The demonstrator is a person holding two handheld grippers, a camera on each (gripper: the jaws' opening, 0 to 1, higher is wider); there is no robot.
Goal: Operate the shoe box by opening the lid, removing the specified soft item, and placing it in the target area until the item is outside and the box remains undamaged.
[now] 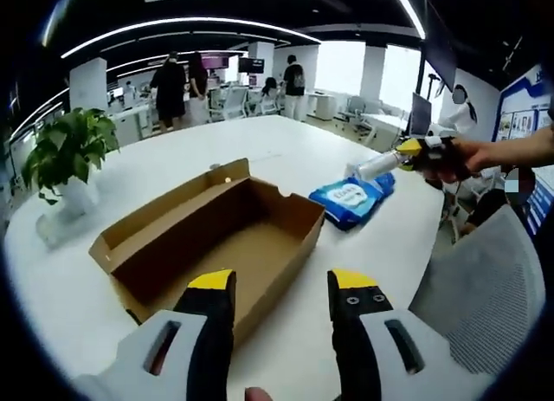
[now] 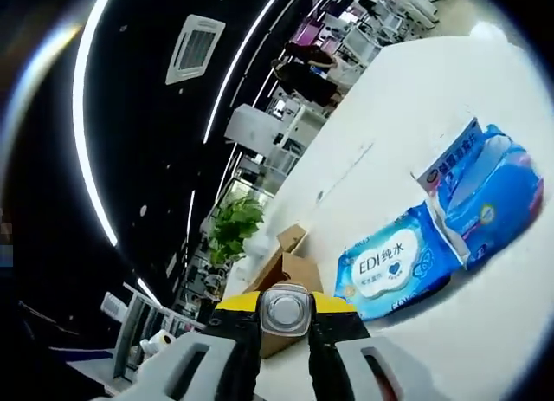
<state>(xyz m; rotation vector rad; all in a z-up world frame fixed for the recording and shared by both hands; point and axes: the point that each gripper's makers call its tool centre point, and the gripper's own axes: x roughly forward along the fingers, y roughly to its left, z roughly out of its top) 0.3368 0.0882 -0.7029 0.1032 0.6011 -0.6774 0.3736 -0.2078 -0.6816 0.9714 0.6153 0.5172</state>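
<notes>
The cardboard shoe box (image 1: 216,236) lies open on the white table (image 1: 363,245), its lid folded back and its inside bare, with the left gripper (image 1: 281,297) just in front of it, fingers spread apart and holding nothing. Beyond the box's far corner lie a blue wet-wipe pack (image 1: 351,199) and, in the right gripper view, a second blue soft pack (image 2: 489,189) just beside the first. Past the packs from the box, the right gripper (image 2: 284,307) is raised off the table with its fingers clamped on a small silver-capped bottle (image 2: 285,308); a potted plant (image 1: 65,154) stands on the box's other side.
</notes>
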